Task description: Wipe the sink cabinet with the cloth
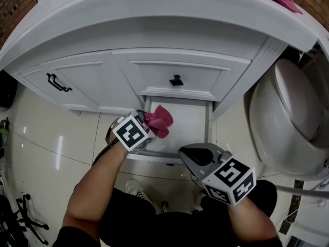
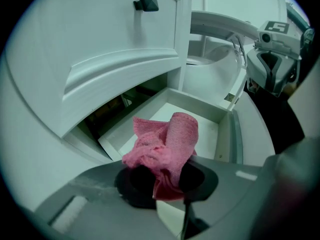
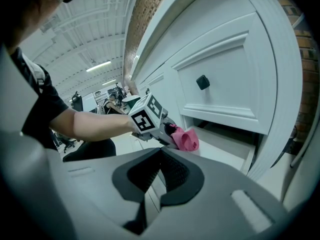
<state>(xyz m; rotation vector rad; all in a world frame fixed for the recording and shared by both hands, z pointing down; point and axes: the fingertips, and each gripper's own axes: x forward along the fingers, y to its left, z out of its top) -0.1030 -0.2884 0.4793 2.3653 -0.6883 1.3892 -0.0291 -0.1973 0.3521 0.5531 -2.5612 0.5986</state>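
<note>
The left gripper (image 2: 167, 178) gripped the cloth (image 2: 165, 144), bunched ahead of its jaws above the open drawer (image 2: 199, 101). The jaws of the right gripper (image 3: 159, 178) were pressed together, empty.

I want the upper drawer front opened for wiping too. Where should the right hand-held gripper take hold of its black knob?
Pinch the black knob across two opposite flat sides, coming straight at the upper drawer front. It is small, square and stands proud of the panel, so only its sides offer a hold. The right hand-held gripper is shut and empty; open it first.
</note>
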